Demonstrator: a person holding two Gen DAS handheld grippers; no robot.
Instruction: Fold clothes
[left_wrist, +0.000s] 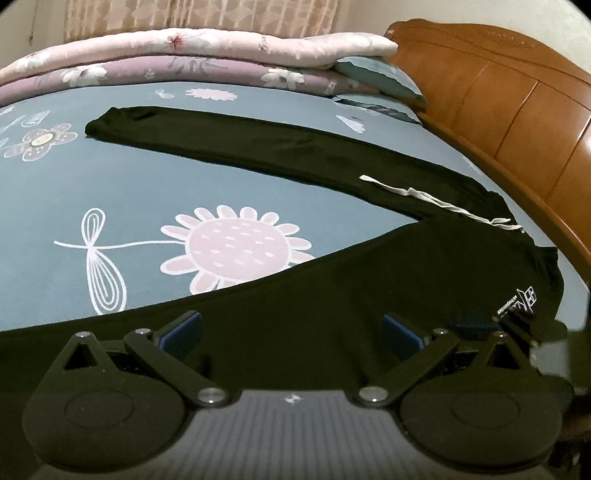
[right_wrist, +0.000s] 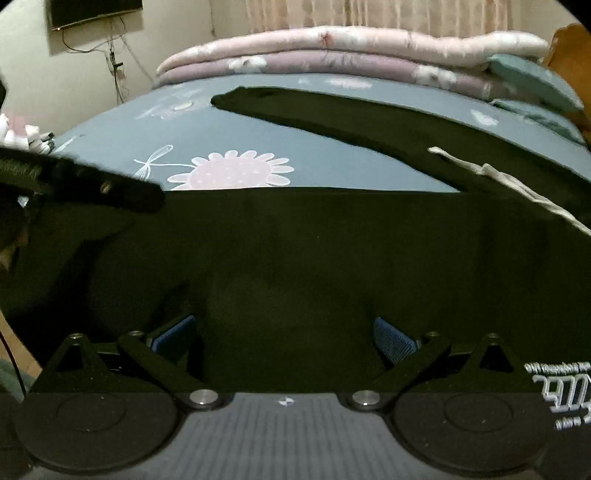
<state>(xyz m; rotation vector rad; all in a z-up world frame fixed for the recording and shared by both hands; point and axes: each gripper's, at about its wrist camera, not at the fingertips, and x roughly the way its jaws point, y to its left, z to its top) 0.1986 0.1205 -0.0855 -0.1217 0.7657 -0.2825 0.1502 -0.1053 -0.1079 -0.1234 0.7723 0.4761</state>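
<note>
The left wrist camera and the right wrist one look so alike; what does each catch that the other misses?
Only the left wrist view shows the long wooden headboard running along the bed's right side. Only the right wrist view shows the dark screen on the wall with dangling cables, plus the left gripper reaching in from the left. Both share the black trousers spread on the blue flowered sheet, their white drawstring, the folded quilts behind, and an open gripper over black cloth.

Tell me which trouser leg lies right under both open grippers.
The near leg of the black trousers, beside the printed logo; the far leg stretches toward the folded quilts.
</note>
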